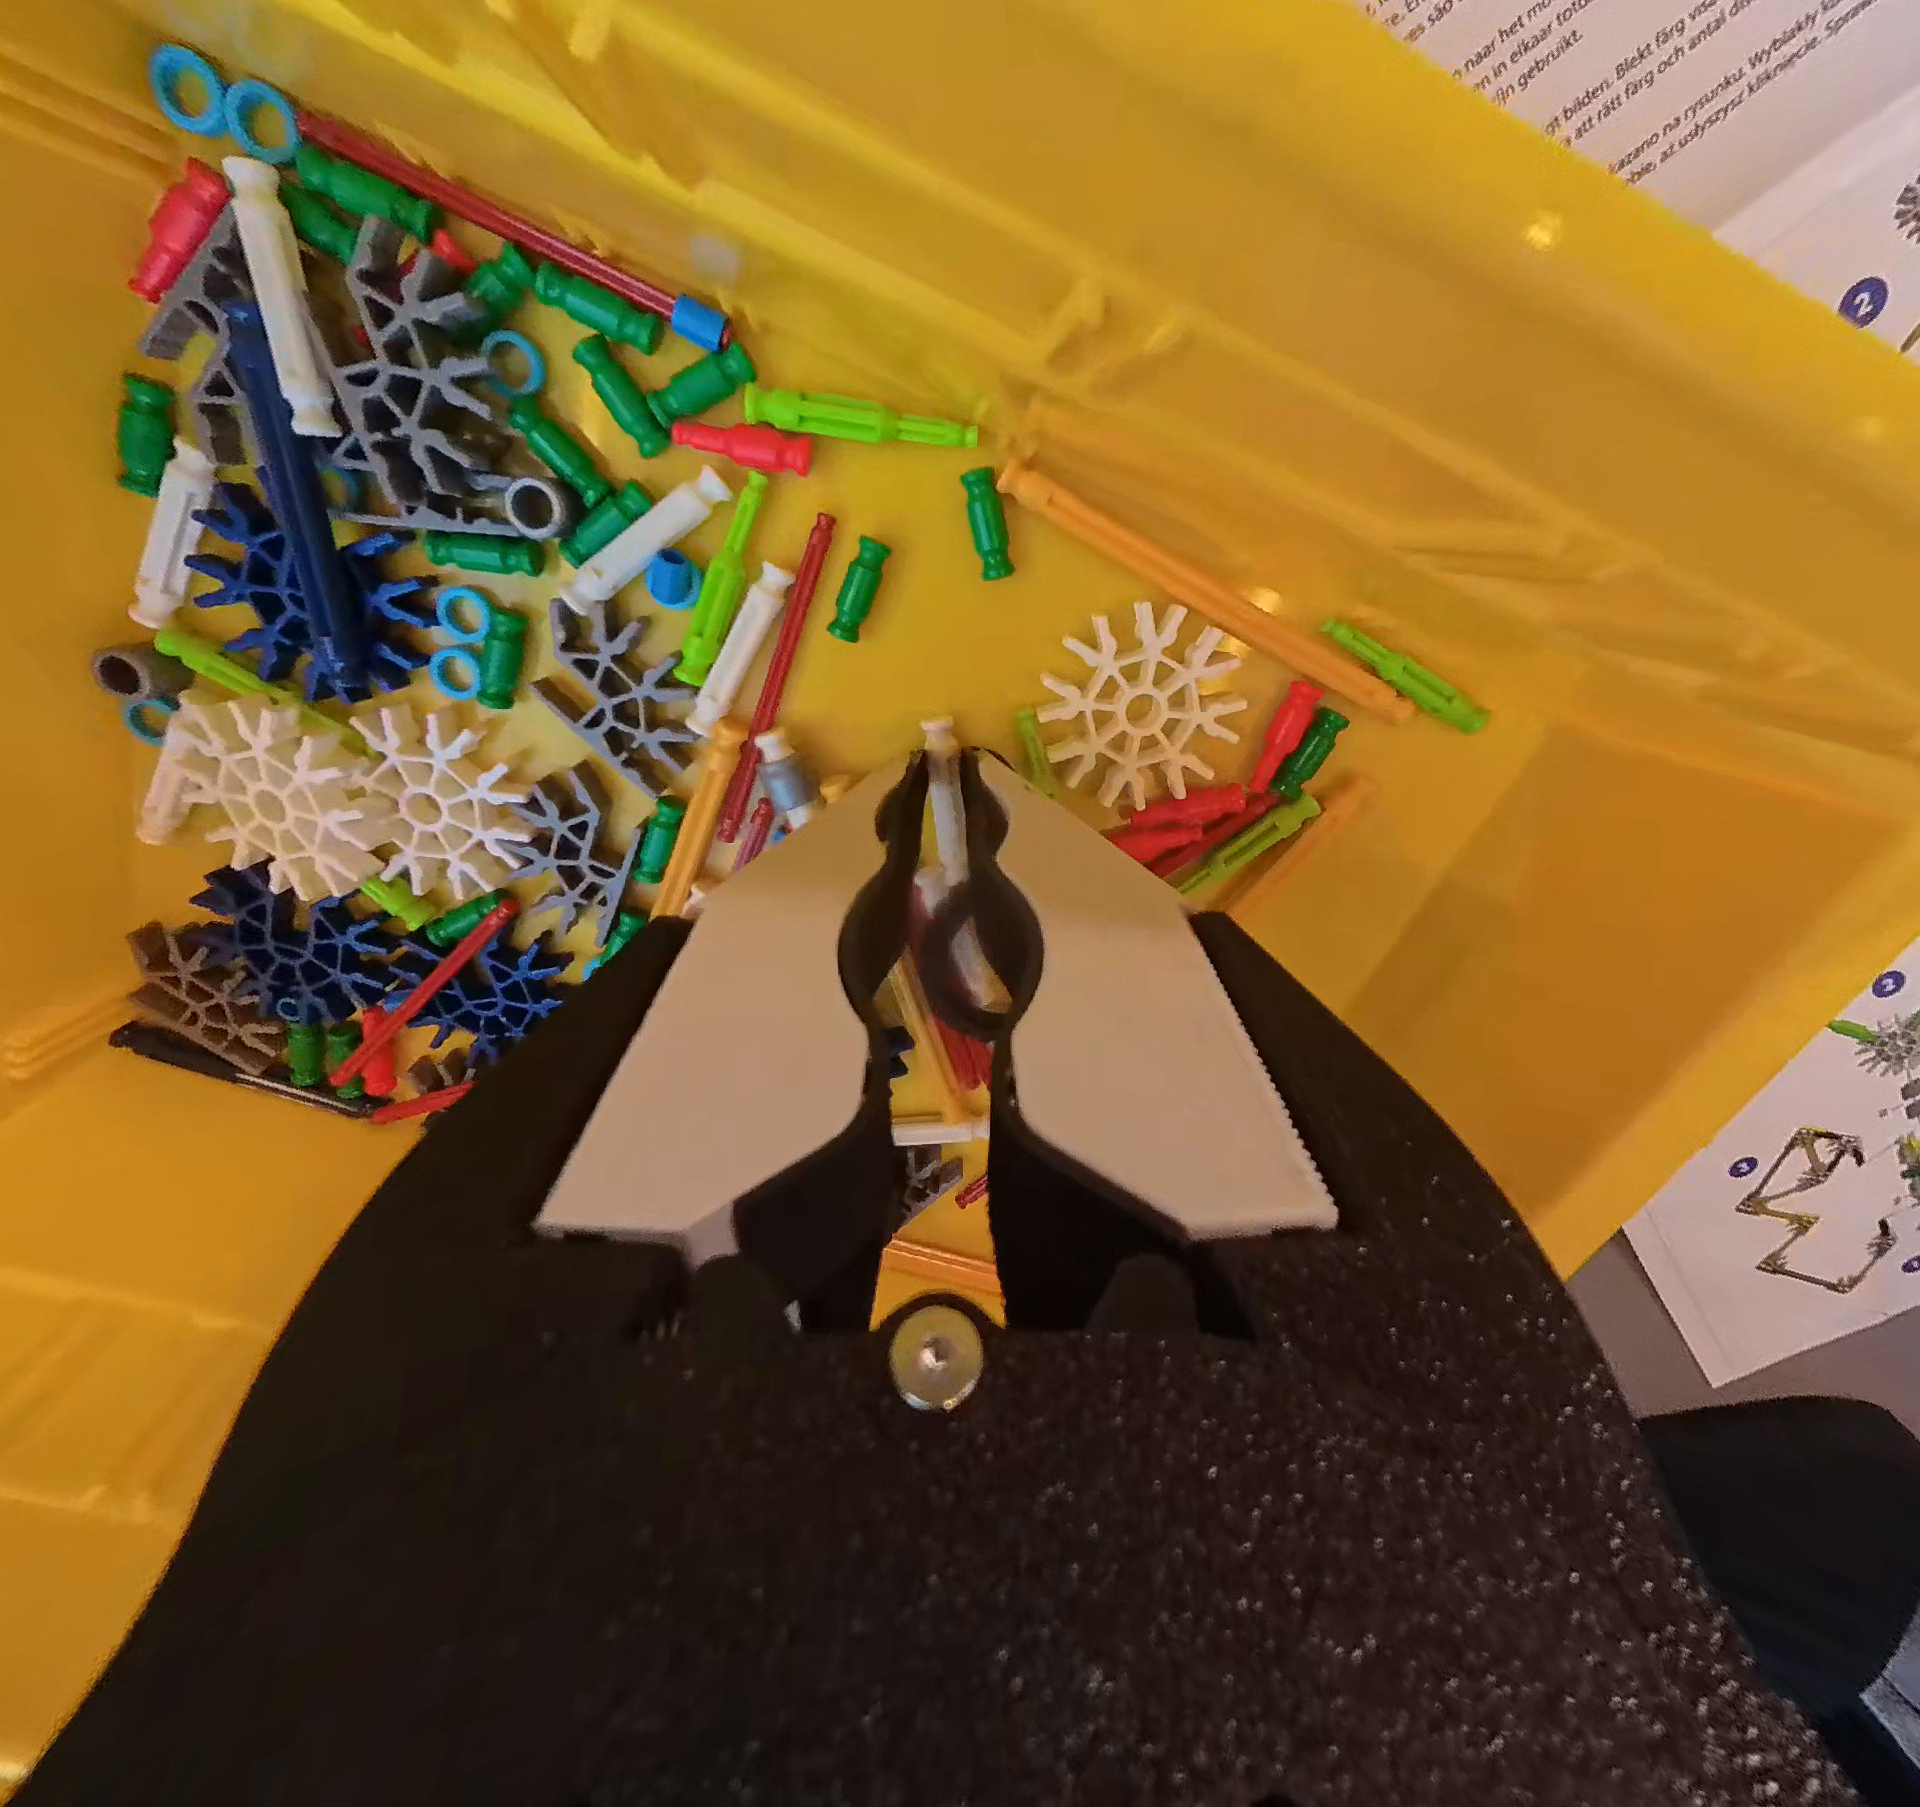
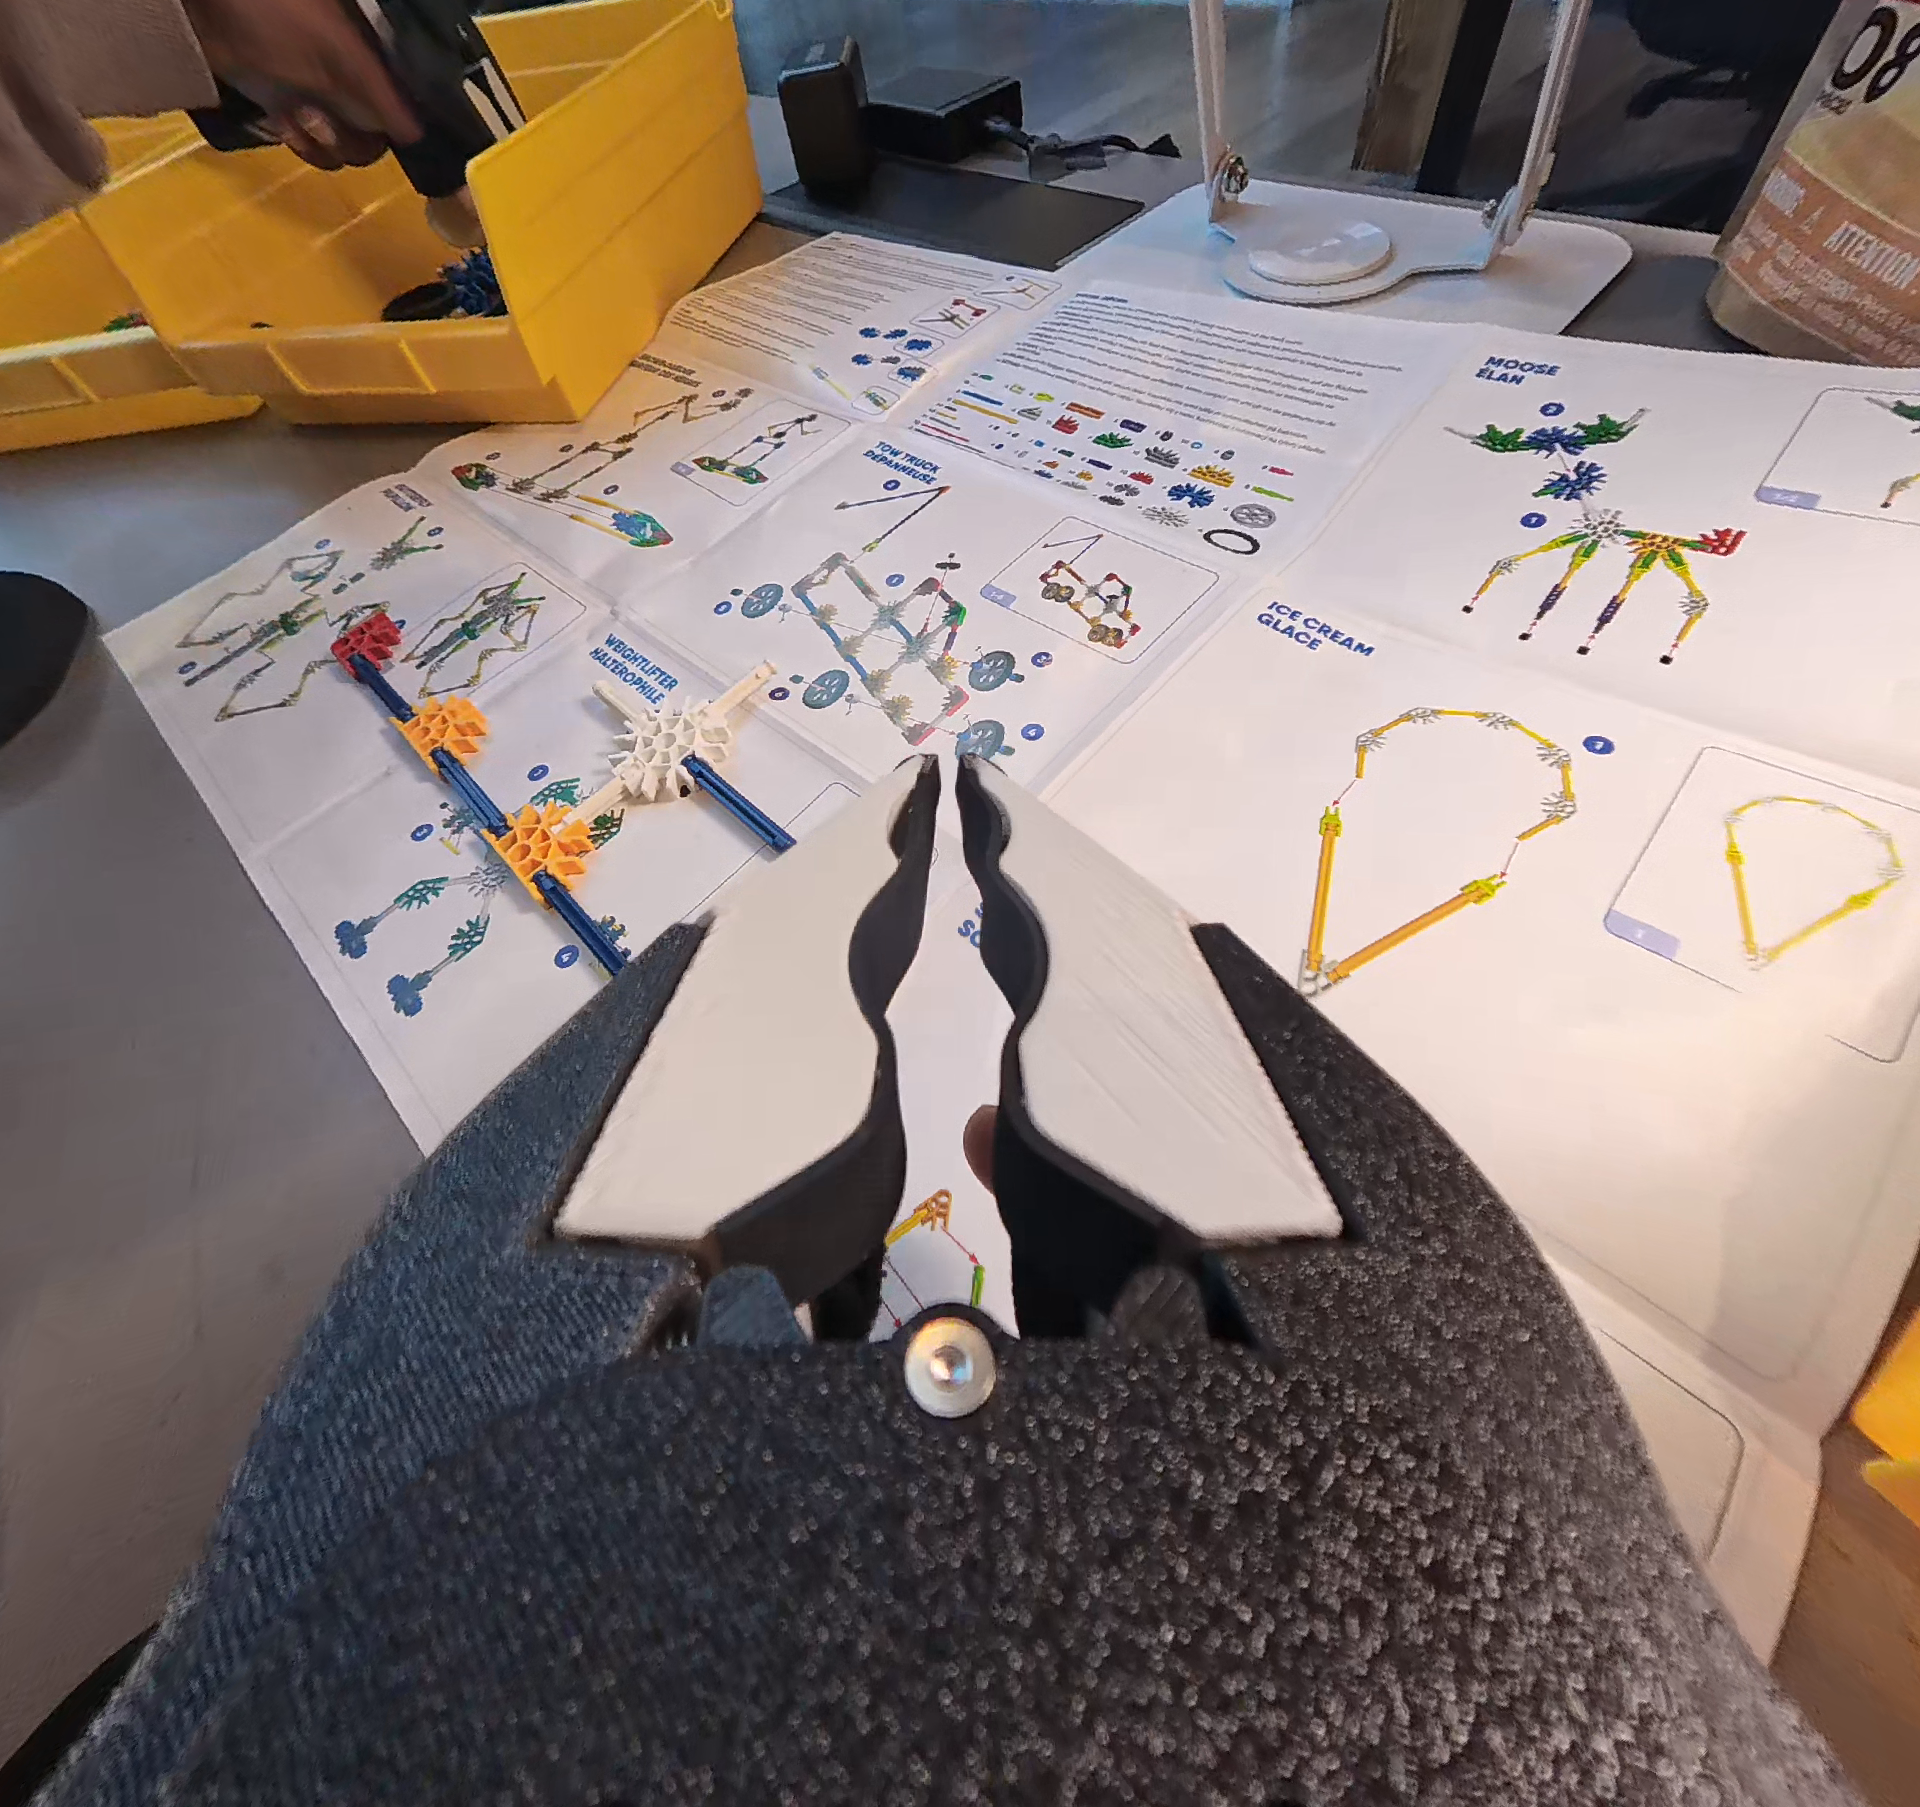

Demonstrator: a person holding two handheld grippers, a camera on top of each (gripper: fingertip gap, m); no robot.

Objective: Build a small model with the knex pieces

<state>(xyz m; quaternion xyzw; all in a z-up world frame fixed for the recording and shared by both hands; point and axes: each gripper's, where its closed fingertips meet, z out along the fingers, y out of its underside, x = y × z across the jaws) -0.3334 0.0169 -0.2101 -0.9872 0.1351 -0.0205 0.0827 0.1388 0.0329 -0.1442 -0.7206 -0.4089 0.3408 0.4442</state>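
My left gripper [image 1: 943, 770] is inside a yellow bin [image 1: 1143, 230] and is shut on a short white rod [image 1: 945, 801] that sticks out past the tips. Loose building pieces lie below: a white snowflake connector [image 1: 1141, 708], green rods [image 1: 597, 308], blue connectors [image 1: 281, 594]. My right gripper [image 2: 945, 770] is shut and empty, hovering over a large instruction sheet [image 2: 1351, 822]. To its left on the sheet lies a partly built model [image 2: 540, 801] of blue rods, orange connectors, a red connector and a white snowflake connector [image 2: 665, 739]. The left gripper [image 2: 457, 209] shows far off in the bin [image 2: 613, 199].
A person's hand and sleeve [image 2: 208, 22] hold the far gripper. A white stand base [image 2: 1320, 251], a black box [image 2: 831, 116] and a tan bag [image 2: 1829, 199] stand at the back. A second yellow bin [image 2: 62, 303] sits at far left on the grey table [image 2: 156, 1134]. About 50 cm separates my left fingertips from my right. The white snowflake connector [image 2: 665, 739] lies some 12 cm from my right tips, 35 cm from my left tips.
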